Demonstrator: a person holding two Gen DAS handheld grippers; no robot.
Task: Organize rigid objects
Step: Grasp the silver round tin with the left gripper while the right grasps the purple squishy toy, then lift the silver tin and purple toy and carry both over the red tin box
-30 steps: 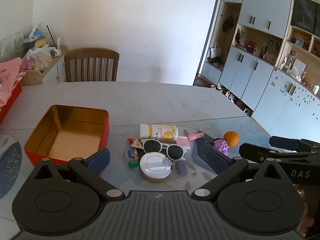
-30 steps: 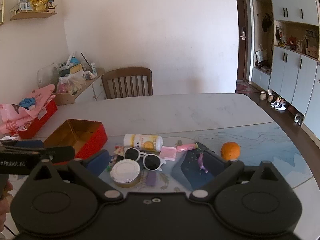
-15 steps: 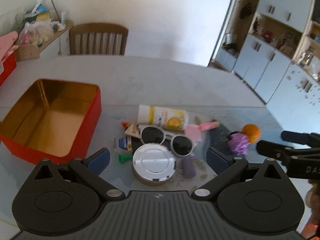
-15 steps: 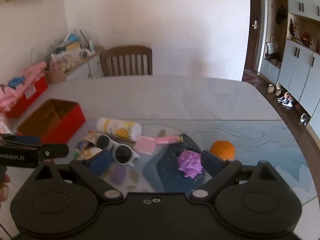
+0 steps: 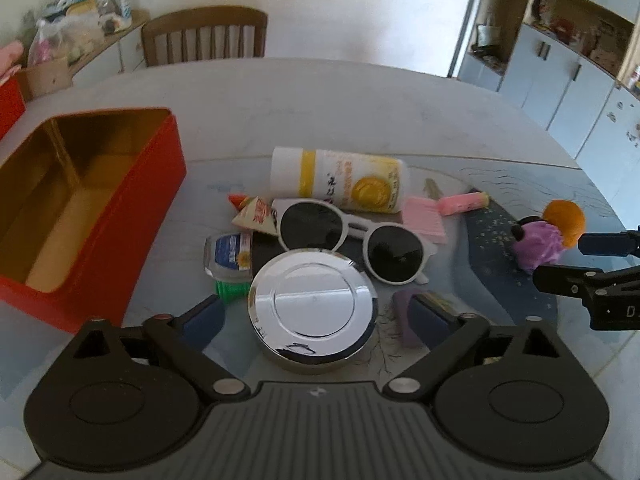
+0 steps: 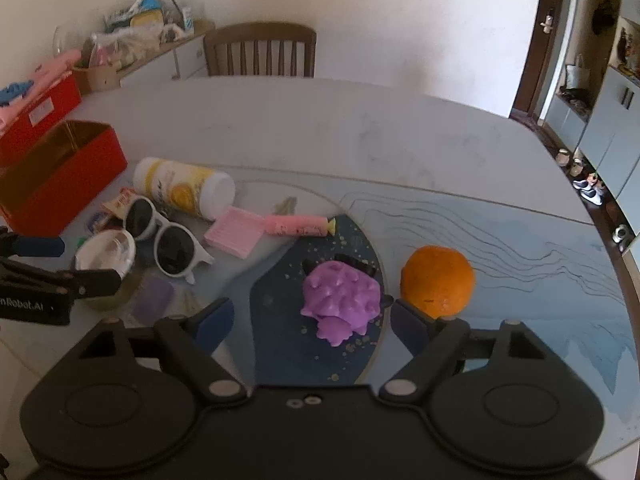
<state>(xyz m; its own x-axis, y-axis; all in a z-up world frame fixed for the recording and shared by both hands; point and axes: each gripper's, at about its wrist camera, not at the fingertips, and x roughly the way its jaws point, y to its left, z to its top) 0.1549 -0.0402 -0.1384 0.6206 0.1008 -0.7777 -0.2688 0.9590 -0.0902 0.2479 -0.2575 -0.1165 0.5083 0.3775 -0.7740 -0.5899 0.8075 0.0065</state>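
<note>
A round tin with a silver lid lies on the table between the fingers of my left gripper. Its jaws are closing, and the pads stand apart from the tin's sides. A purple spiky toy sits between the fingers of my right gripper. Those jaws are closing too and do not touch the toy. An orange rests just beyond the right finger. The open red box with a gold inside stands at the left.
White sunglasses, a white and yellow bottle, a pink pad, a pink tube, a small green-capped bottle and a purple block crowd around the tin. A wooden chair stands behind the table.
Both grippers have come down and forward toward the table. The tin now lies between the left fingers and the purple toy between the right fingers. Both pairs of jaws have narrowed a little.
</note>
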